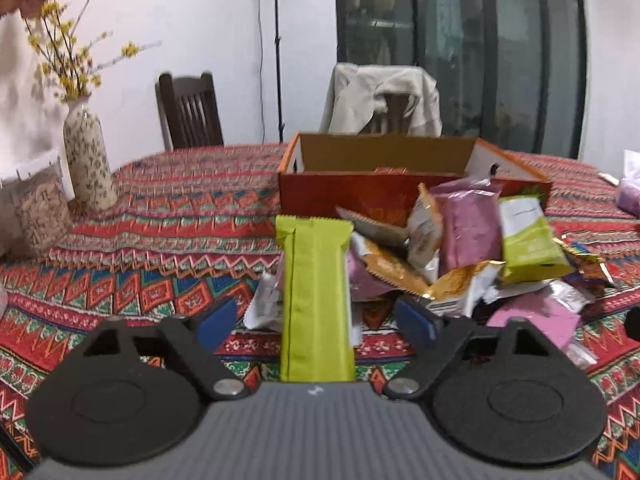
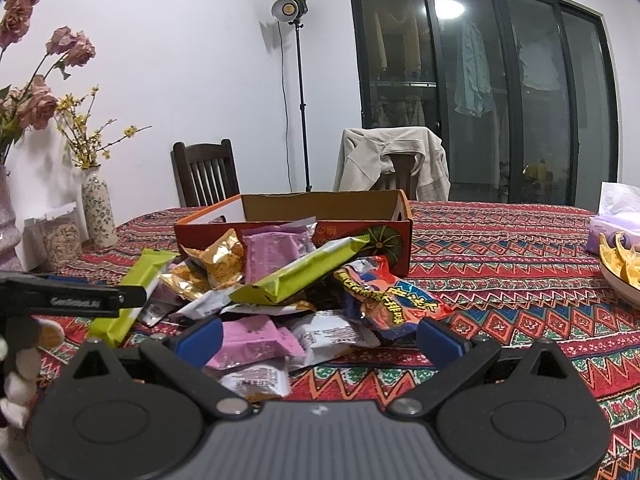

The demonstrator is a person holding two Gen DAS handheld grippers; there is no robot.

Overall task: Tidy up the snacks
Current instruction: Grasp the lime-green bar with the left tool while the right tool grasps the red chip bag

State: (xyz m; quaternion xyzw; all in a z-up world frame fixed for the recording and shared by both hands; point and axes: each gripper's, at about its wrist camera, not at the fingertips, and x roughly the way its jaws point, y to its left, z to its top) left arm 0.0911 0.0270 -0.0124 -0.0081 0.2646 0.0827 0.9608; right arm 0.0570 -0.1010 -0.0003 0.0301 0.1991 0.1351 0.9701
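A heap of snack packets (image 1: 460,248) lies on the patterned tablecloth in front of an open orange cardboard box (image 1: 360,196). A long lime-green bar (image 1: 316,300) lies lengthwise between the blue pads of my left gripper (image 1: 316,316). The pads stand apart from it on both sides, so the gripper is open. In the right wrist view the same bar (image 2: 120,308) lies at the heap's left edge, with the left gripper's finger (image 2: 100,300) over it. My right gripper (image 2: 320,336) is open over pink and white packets (image 2: 256,340) at the heap's near side, with the box (image 2: 288,216) behind.
A patterned vase (image 1: 86,156) and a clear jar (image 1: 40,212) stand at the table's left. Two chairs (image 1: 188,112) stand behind the table, one draped with a beige jacket (image 1: 380,96). A bowl of chips (image 2: 620,268) and a tissue pack (image 2: 612,224) sit at the right.
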